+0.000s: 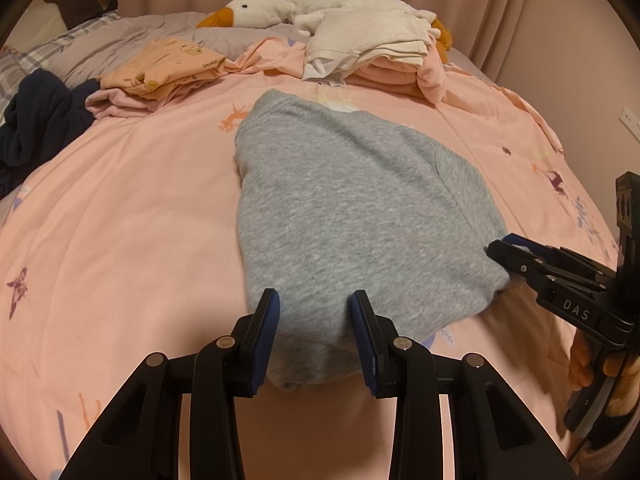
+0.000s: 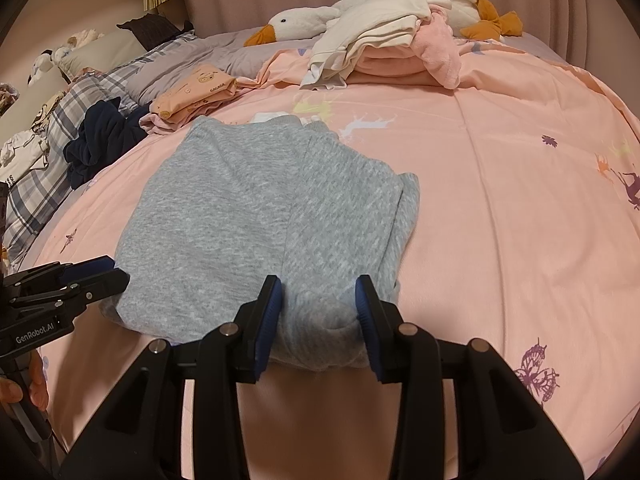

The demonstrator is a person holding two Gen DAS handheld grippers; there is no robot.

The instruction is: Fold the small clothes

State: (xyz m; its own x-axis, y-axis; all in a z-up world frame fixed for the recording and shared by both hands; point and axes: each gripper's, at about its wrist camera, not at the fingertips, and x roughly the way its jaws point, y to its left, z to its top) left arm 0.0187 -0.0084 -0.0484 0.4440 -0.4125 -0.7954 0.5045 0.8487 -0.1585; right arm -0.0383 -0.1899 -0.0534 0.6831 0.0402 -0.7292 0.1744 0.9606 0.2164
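A grey knit garment (image 1: 352, 208) lies folded lengthwise on the pink bedspread (image 1: 120, 220); it also shows in the right wrist view (image 2: 256, 216). My left gripper (image 1: 316, 320) is open, its jaws either side of the garment's near left corner. My right gripper (image 2: 320, 308) is open, its jaws either side of the near right corner, where the cloth bunches between them. Each gripper shows in the other's view: the right gripper (image 1: 504, 248) at the garment's right edge, the left gripper (image 2: 108, 272) at its left edge.
Folded clothes sit at the back: a peach printed stack (image 1: 168, 68) and a white and pink pile (image 1: 372, 48). A plush goose (image 1: 256, 12) lies behind them. A dark navy garment (image 1: 36, 124) is crumpled at the left. Curtains hang behind the bed.
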